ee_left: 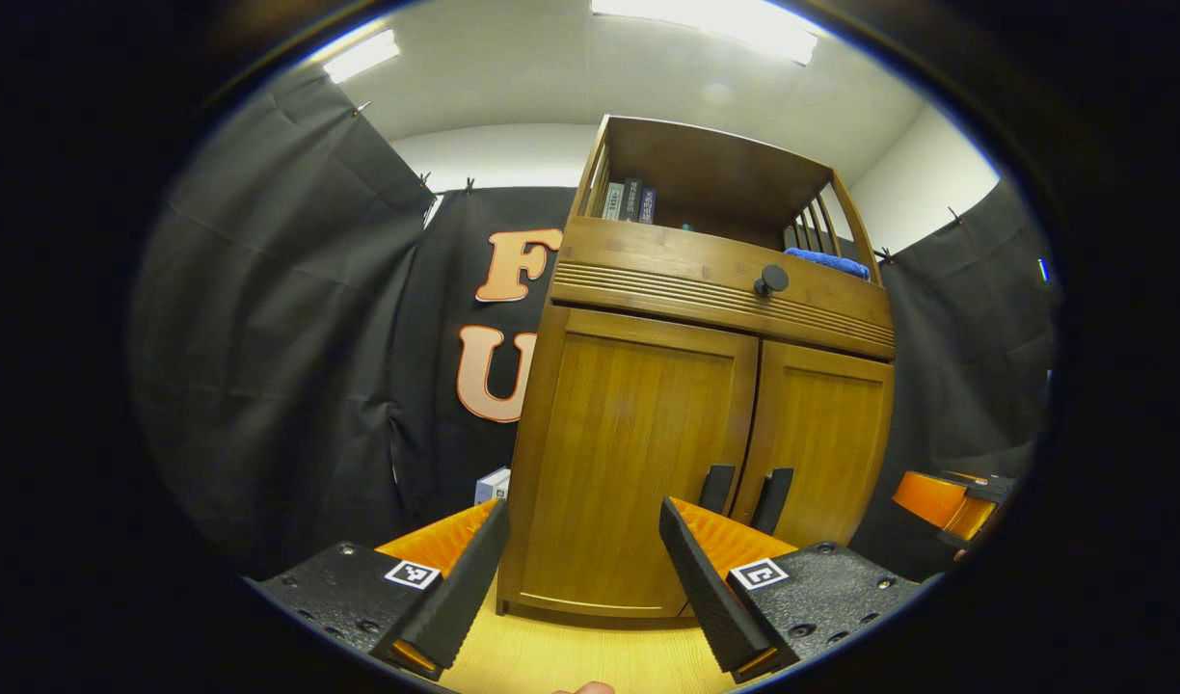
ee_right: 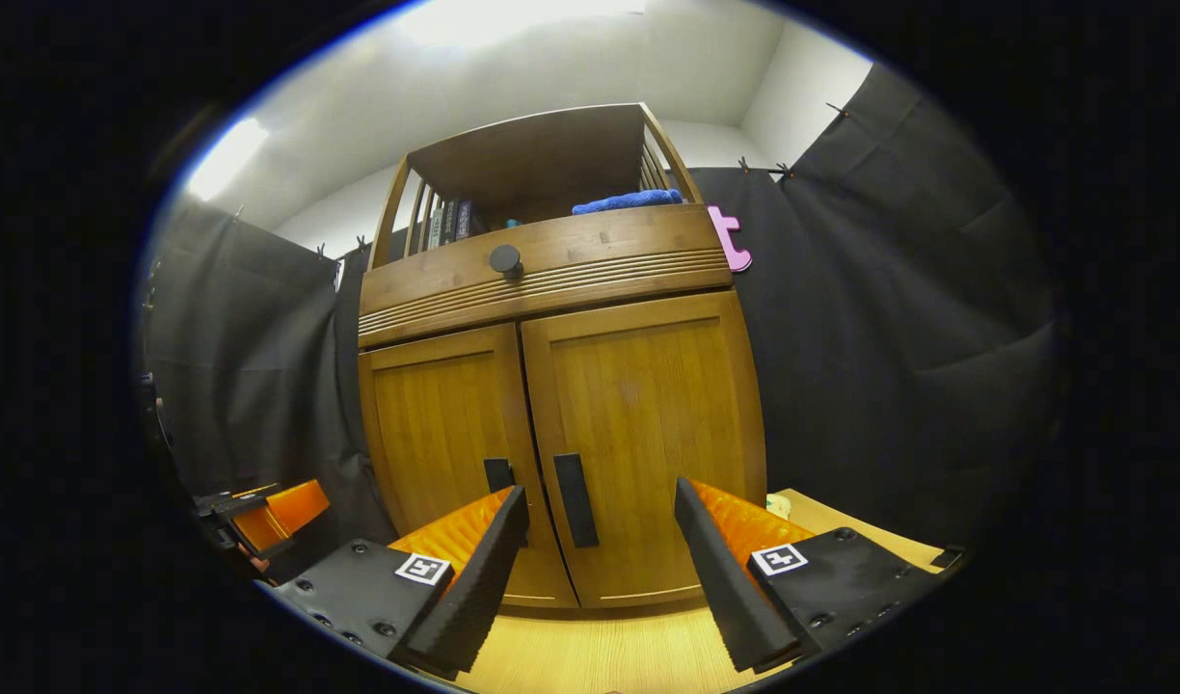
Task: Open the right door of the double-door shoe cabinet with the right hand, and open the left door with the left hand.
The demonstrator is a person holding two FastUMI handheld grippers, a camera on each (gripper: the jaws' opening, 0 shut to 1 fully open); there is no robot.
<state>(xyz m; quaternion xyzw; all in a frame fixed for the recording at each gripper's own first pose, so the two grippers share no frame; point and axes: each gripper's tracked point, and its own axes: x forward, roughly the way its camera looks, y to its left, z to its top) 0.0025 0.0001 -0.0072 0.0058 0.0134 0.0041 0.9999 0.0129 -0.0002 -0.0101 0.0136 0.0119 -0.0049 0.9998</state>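
the shoe cabinet (ee_right: 561, 424) stands on a pale wooden floor (ee_right: 590, 655), with black cloth behind and to both sides. both doors are shut: the right door (ee_right: 648, 424) and the left door (ee_right: 445, 434) meet at the centre seam, each with a dark vertical handle close beside it.

the right gripper (ee_right: 600, 540) hangs in front of the cabinet with its fingers spread apart, holding nothing. the right door handle (ee_right: 576, 501) lies between the fingers in the right gripper view, but farther off, not touched. the left gripper (ee_left: 585, 554) is likewise spread apart and empty, facing the left door from the near left; the left door handle (ee_left: 715, 487) sits just past its right-hand finger.

judgement: the task is at its approach step, no door yet moved. the next move calls for the right gripper to advance until its fingers straddle the right handle, close on it, then pull along the door's arc.

writing: book spines (ee_left: 629, 200) on the upper shelf are too small to read. a square marker tag (ee_right: 781, 558) sits on each finger mount; no brand is legible. a blue cloth (ee_right: 629, 200) lies on the shelf, far right.
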